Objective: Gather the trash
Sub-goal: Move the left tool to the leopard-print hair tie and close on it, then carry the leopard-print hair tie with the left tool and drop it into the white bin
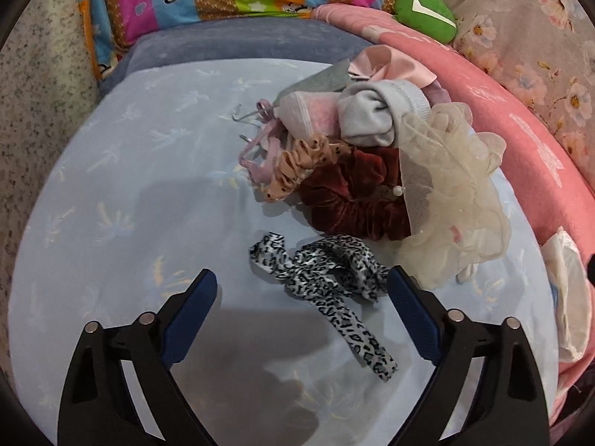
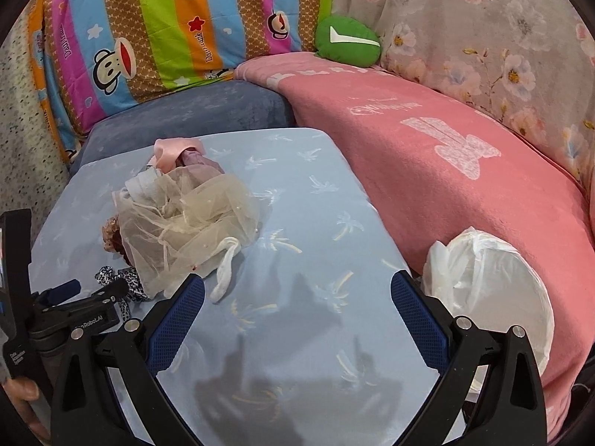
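Observation:
A heap of small fabric items lies on a light blue cushion (image 1: 130,186): a leopard-print ribbon (image 1: 327,282), a dark red velvet scrunchie (image 1: 353,193), a cream gauze scrunchie (image 1: 450,189), a beige dotted scrunchie (image 1: 297,163), rolled socks (image 1: 372,115) and a pink satin bow (image 1: 390,63). My left gripper (image 1: 303,290) is open, its jaws on either side of the ribbon, just above it. My right gripper (image 2: 297,297) is open and empty over bare cushion (image 2: 316,204). A white plastic bag (image 2: 487,278) lies right of it on the pink blanket. The gauze scrunchie (image 2: 186,223) lies to its left.
A pink blanket (image 2: 446,156) covers the seat on the right. A striped cartoon pillow (image 2: 156,29), a green cushion (image 2: 346,39) and a floral cloth (image 2: 483,37) line the back. My left gripper (image 2: 70,297) shows at the left edge of the right wrist view.

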`<move>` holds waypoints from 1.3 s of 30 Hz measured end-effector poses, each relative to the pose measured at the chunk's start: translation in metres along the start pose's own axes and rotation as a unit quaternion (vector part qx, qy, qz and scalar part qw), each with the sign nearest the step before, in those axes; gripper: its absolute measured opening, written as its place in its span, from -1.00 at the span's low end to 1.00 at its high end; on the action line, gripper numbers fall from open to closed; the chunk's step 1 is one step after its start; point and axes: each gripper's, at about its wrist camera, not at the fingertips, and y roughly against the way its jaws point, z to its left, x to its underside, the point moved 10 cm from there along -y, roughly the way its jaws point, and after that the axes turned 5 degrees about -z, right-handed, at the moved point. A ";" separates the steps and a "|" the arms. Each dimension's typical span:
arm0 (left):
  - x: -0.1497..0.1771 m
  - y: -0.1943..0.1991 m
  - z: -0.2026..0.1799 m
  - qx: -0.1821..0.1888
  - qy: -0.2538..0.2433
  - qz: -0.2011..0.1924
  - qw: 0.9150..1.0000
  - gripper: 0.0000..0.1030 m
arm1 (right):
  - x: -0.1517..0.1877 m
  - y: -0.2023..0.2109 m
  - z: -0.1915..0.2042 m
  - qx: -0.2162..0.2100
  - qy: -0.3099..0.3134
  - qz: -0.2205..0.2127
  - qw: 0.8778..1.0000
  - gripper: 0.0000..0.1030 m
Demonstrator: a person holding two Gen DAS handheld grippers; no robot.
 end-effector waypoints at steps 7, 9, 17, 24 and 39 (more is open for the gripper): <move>0.004 -0.008 -0.015 0.046 -0.006 0.020 0.999 -0.04 | -0.011 -0.028 0.039 -0.050 -0.004 0.010 0.999 0.88; 0.003 -0.010 -0.015 0.057 0.000 0.023 0.998 -0.32 | -0.014 -0.035 0.048 -0.061 -0.006 0.011 0.998 0.88; -0.002 -0.006 -0.007 0.067 0.007 0.019 0.998 -0.69 | -0.025 -0.071 0.079 -0.082 -0.007 0.019 0.996 0.58; -0.012 -0.003 -0.009 0.065 -0.003 0.007 0.998 -0.69 | -0.013 -0.099 0.094 -0.107 -0.007 0.051 0.993 -0.66; -0.029 0.028 -0.046 0.085 -0.031 -0.027 0.996 -0.69 | -0.013 -0.026 0.039 -0.105 -0.058 0.009 0.993 -0.96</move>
